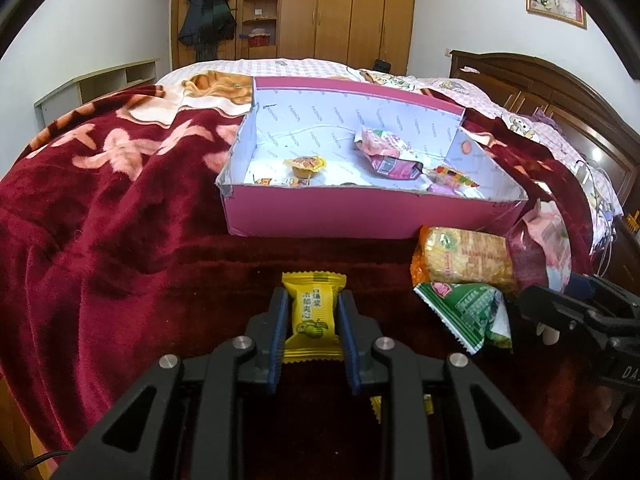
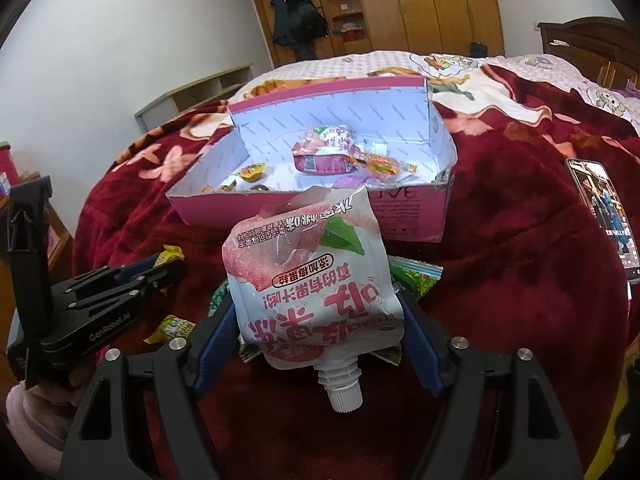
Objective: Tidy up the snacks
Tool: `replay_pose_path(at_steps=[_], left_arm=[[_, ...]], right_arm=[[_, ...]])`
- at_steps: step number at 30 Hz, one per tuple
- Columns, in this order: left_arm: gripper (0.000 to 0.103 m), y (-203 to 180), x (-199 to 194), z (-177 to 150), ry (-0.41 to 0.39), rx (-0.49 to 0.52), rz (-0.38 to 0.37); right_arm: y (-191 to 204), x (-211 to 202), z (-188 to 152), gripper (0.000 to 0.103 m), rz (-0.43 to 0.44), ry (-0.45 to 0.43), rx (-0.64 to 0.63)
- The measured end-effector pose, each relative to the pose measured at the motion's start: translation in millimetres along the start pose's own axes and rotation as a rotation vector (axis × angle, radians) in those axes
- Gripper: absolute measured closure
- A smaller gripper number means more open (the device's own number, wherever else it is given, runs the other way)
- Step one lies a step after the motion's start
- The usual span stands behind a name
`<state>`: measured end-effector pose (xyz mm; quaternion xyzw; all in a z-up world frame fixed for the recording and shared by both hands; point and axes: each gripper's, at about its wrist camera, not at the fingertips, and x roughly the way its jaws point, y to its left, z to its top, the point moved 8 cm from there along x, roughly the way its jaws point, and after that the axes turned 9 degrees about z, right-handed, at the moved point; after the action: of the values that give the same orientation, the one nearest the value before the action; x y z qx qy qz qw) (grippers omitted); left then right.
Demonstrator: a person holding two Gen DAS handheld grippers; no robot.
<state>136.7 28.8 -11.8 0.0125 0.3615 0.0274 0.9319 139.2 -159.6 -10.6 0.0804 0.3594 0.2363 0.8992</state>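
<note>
your left gripper (image 1: 313, 312) had its jaws clenched on a yellow candy (image 1: 313, 309). your right gripper (image 2: 318, 320) had its jaws grasping a peach jelly pouch (image 2: 312, 280), spout toward you. beyond both jaws sat the pink box (image 1: 360, 216) on the bed (image 1: 100, 220).

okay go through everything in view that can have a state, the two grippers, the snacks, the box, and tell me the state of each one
left gripper: shut on the yellow candy.
right gripper: closed on the peach pouch.
peach pouch: capped, spout toward the camera.
pink box: open, lidless, snacks inside.
second pouch: lying in the box.
cracker pack: sealed, lying on the blanket outside the box.
green packet: on the blanket, outside the box.
phone: screen lit.
</note>
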Motion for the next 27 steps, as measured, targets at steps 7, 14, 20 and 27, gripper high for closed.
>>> replay_pose_path(at_steps=[7,14,20,27], left_arm=[[0.08,3,-6,5,-0.005,-0.032,-0.023],[0.081,4,-15,10,-0.031,-0.043,-0.033],[0.081,5,-24,18,-0.049,-0.061,-0.052],[0.081,1,-26,35,-0.082,-0.042,-0.043]], right_arm=[[9,-12,8,0.026,0.029,-0.042,-0.015],[12,-19,11,0.026,0.053,-0.072,-0.018],[12,-20,11,0.026,0.073,-0.08,-0.006],[11,-21,9,0.026,0.094,-0.082,0.002]])
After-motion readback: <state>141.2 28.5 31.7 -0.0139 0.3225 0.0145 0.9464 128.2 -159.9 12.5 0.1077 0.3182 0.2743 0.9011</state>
